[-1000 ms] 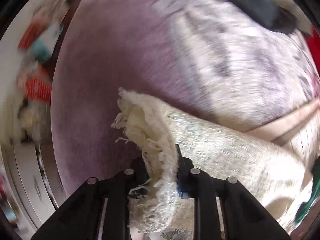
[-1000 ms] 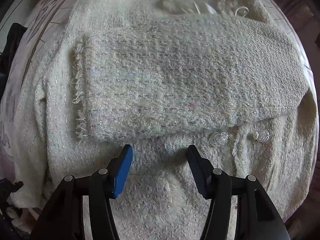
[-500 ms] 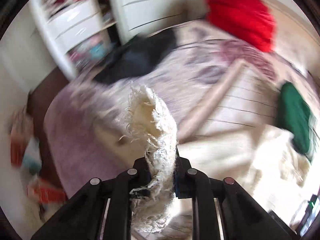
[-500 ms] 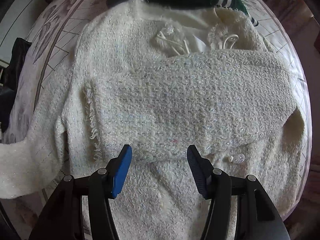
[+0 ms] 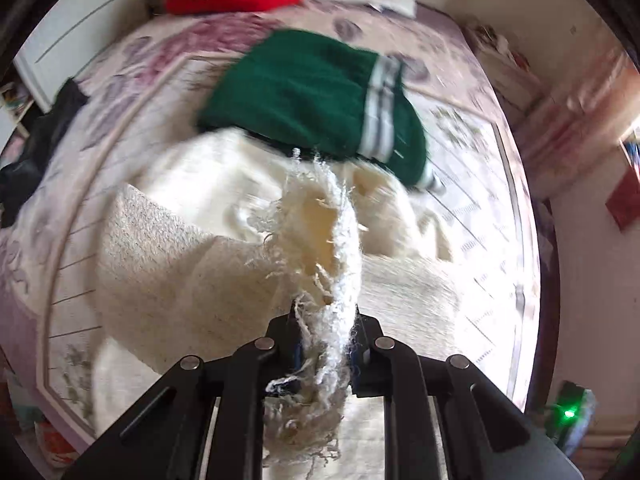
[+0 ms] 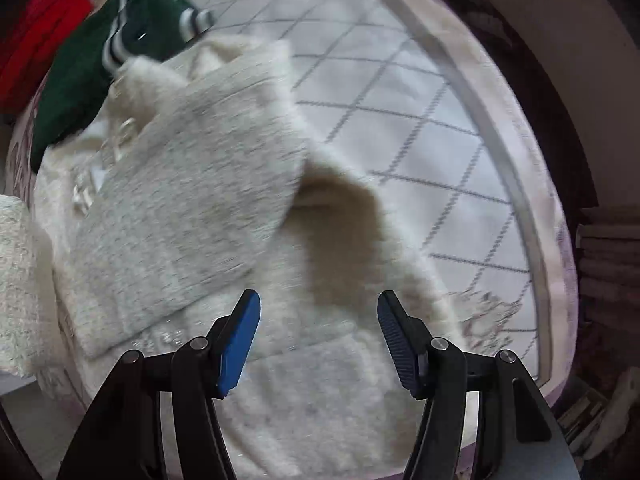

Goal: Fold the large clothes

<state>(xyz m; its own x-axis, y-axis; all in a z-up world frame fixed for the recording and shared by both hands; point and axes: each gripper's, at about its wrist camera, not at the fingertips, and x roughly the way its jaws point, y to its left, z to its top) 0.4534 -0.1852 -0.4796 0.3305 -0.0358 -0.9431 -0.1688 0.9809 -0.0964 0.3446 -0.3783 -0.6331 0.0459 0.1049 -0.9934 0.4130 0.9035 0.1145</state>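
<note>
Cream fuzzy sweater [image 6: 224, 208] lies on my bed [image 6: 400, 128], beside a green sweater [image 5: 308, 96]. My left gripper [image 5: 326, 336] pinches its fringed sleeve [image 5: 324, 240]; right gripper [image 6: 318, 340] jaws are spread above it.

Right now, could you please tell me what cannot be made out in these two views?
- Left wrist view: the left tool tips are buried in the cream sweater's fringed cuff.
- Right wrist view: the cream sweater is motion-blurred; its buttons are unclear.
- Right wrist view: the green sweater is partly covered by the cream sweater.
- The right tool is open and holds nothing.
</note>
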